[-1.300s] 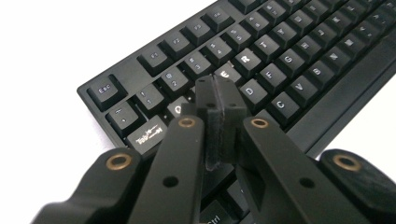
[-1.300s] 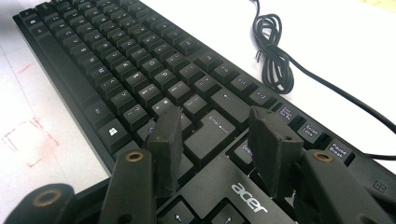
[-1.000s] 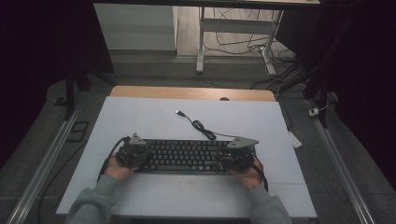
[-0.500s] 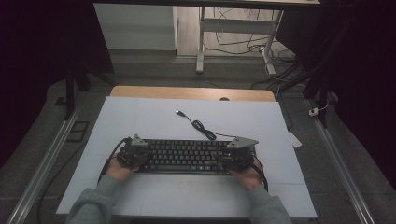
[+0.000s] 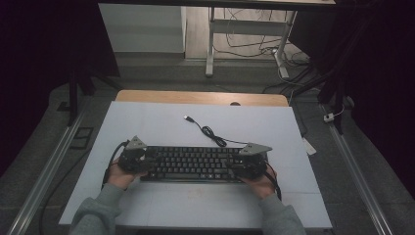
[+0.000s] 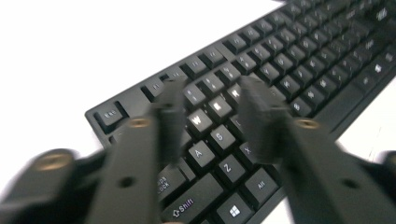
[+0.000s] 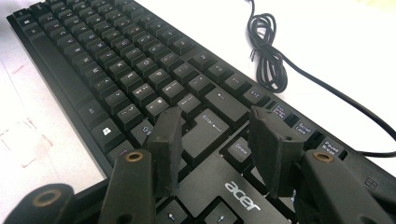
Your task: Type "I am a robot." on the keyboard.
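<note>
Hovering over black keyboard (image 7: 140, 79) marked "acer", left tool (image 6: 208, 116) just spreading apart, right tool (image 7: 215, 149) spread.

A dim room surrounds the white table (image 5: 147, 122). At twelve o'clock a pale cabinet (image 5: 142, 29) and desk legs (image 5: 210, 44) stand over tangled floor cables (image 5: 254, 46).

Black keyboard (image 5: 195, 164) flat on white table – near edge, lengthwise – cable (image 5: 210, 132) loosely coiled behind it.

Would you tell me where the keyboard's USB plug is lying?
In the high view, the USB plug lies on the white table, beyond the keyboard, left of centre.
</note>
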`<state>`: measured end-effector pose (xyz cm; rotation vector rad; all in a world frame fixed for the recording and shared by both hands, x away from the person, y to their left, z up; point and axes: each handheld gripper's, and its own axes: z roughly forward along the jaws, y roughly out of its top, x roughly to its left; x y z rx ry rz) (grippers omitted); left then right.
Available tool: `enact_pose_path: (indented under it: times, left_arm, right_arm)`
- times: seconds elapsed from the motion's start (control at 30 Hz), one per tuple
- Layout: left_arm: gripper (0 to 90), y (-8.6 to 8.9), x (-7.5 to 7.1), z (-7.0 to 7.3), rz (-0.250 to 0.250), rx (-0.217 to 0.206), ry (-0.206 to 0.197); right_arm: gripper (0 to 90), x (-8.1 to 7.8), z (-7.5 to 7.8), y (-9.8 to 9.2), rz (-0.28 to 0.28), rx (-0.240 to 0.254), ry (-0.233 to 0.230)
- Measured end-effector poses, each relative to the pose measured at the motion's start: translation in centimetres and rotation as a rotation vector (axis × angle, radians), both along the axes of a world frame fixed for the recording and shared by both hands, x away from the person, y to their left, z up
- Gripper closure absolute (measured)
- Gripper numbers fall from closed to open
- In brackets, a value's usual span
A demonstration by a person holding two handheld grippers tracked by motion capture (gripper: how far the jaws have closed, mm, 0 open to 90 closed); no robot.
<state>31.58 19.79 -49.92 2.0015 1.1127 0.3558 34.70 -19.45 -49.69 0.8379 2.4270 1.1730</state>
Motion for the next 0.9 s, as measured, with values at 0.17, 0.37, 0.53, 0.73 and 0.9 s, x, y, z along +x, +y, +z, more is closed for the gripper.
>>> enact_pose_path:
  times: [0.17, 0.37, 0.53, 0.73, 0.9]
  left_arm:
    - [41.1, 0.52, 0.14, 0.08, 0.021, -0.022, 0.007]
    - [35.1, 0.59, 0.14, 0.19, 0.026, -0.029, 0.008]
    - [34.5, 0.52, 0.13, 0.19, 0.016, -0.028, 0.01]
    - [34.3, 0.44, 0.08, 0.23, 0.005, -0.032, 0.009]
    - [33.8, 0.24, -0.01, 0.33, -0.01, -0.037, 0.007]
  right_arm:
    - [54.9, 0.06, -0.02, -0.07, -0.004, 0.002, 0.004]
    - [54.9, 0.1, 0.01, -0.17, -0.006, 0.003, 0.003]
    - [54.9, 0.09, -0.01, -0.13, -0.005, 0.0, 0.002]
    - [54.9, 0.1, -0.02, -0.12, -0.005, 0.0, 0.002]
    - [54.8, 0.1, -0.06, -0.09, -0.005, 0.0, 0.002]
